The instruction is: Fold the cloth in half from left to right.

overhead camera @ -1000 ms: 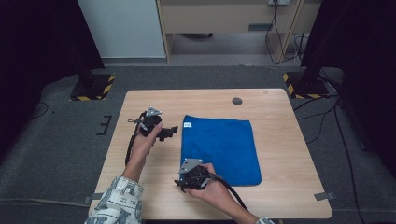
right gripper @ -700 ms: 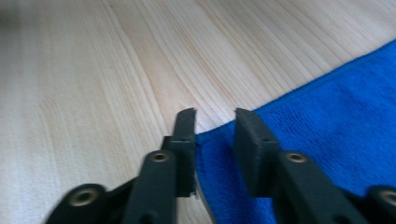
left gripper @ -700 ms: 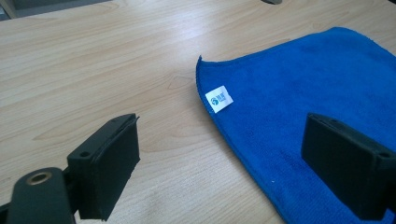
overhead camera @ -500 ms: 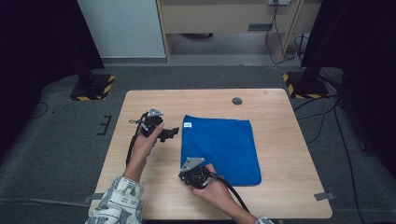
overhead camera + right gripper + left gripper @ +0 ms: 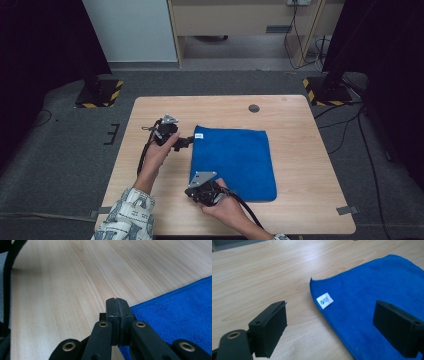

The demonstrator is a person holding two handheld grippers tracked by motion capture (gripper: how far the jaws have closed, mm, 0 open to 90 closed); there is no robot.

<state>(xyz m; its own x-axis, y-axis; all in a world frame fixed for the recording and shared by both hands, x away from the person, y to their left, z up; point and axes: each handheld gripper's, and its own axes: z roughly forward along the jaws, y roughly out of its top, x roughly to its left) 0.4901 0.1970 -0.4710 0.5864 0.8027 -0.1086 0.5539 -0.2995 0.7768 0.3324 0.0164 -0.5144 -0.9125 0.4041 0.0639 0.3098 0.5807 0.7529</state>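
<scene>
A blue cloth (image 5: 235,155) lies flat on the wooden table (image 5: 300,120), with a small white tag (image 5: 198,135) at its far left corner. My left gripper (image 5: 189,142) hovers open at that corner. In the left gripper view the tag (image 5: 324,300) and the cloth (image 5: 382,287) edge lie between the spread jaws of the left gripper (image 5: 332,315). My right gripper (image 5: 192,191) sits at the cloth's near left corner. In the right gripper view, the right gripper (image 5: 117,302) has its pads pressed together, with no fabric showing between them. The cloth (image 5: 180,312) edge runs up to their right side.
A small dark round disc (image 5: 254,108) is set in the table near its far edge. Bare wood (image 5: 150,200) lies left of the cloth. Each gripper's cable trails back toward the person. Grey floor surrounds the table.
The right gripper has barely shifted at the cloth's near left corner. The left gripper holds its place by the tag.
</scene>
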